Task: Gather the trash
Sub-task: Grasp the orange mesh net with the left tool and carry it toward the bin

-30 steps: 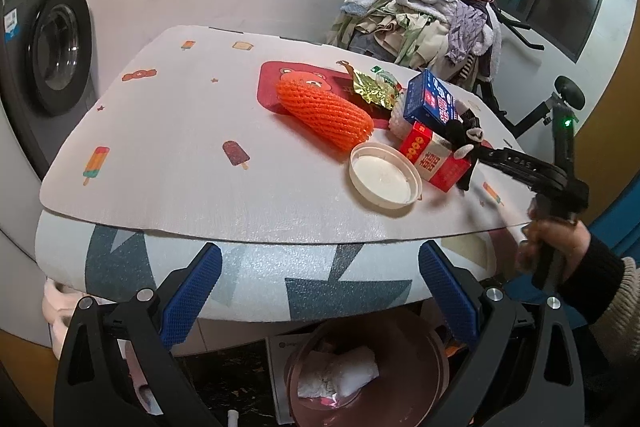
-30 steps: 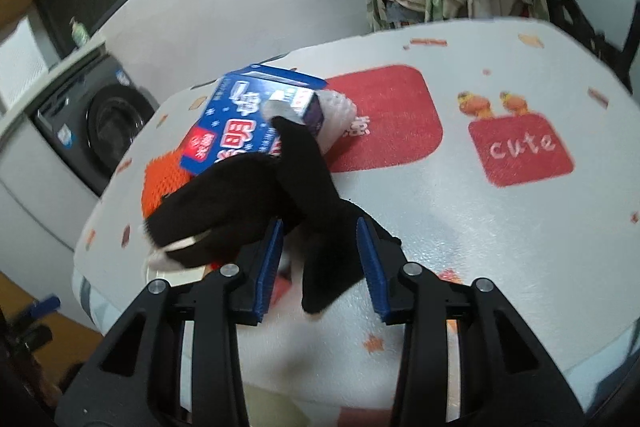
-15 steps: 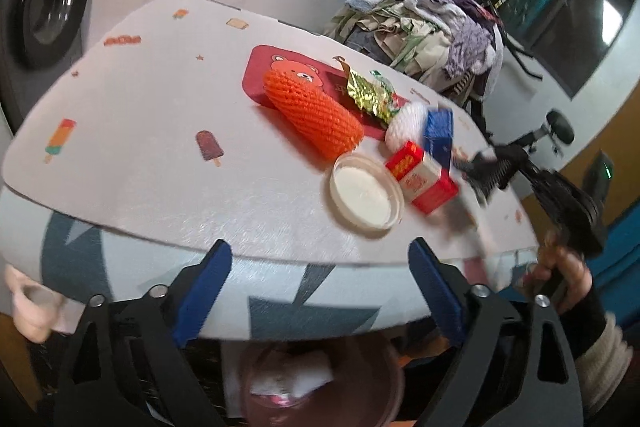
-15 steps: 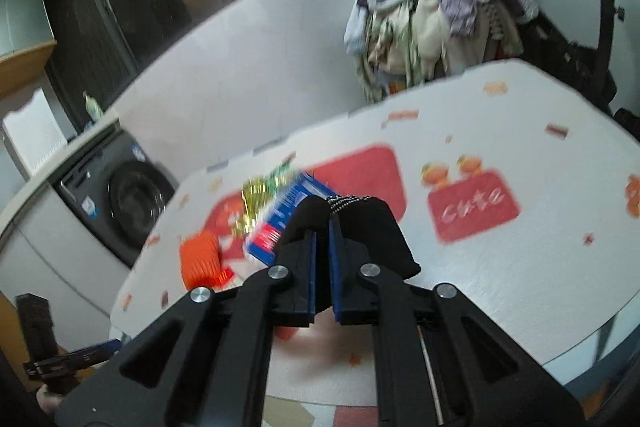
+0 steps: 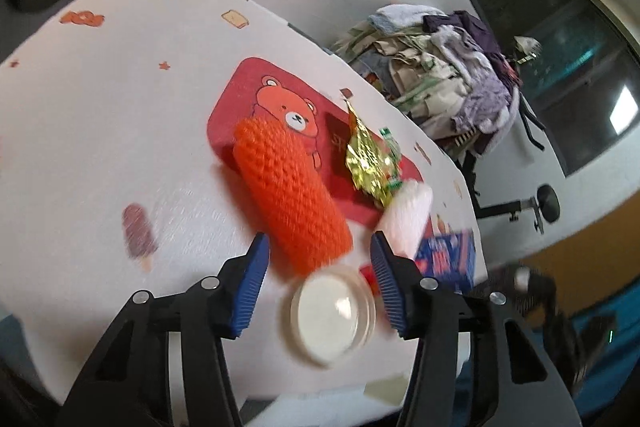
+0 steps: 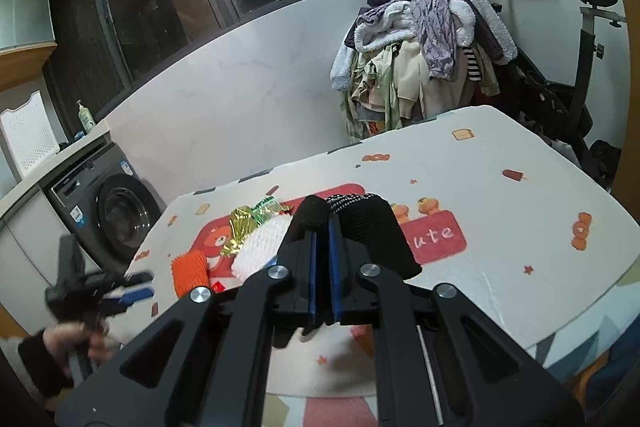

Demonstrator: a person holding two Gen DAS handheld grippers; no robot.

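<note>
A: What's the room like?

B: A laundry corner: a washing machine (image 6: 116,215) by the wall, a heap of clothes (image 6: 420,55) on an exercise bike, dark windows. In front is a table (image 6: 500,227) with a white cartoon-print cover.

A: And the trash?

B: It is bunched toward the tabletop's near edge in the left wrist view. An orange foam net (image 5: 290,195) lies across the red bear patch, a crumpled gold wrapper (image 5: 370,163) beside it, then a white foam net (image 5: 410,219) and a blue carton (image 5: 450,259). A round white lid (image 5: 332,319) sits at the very edge.

A: The left gripper (image 5: 318,283)?

B: Its jaws are closing, with the orange net's near end and the lid between them; the pads press on nothing yet.

A: The right gripper (image 6: 324,267)?

B: Jaws together, clamped on a black mesh sleeve (image 6: 360,227) held above the table.
</note>
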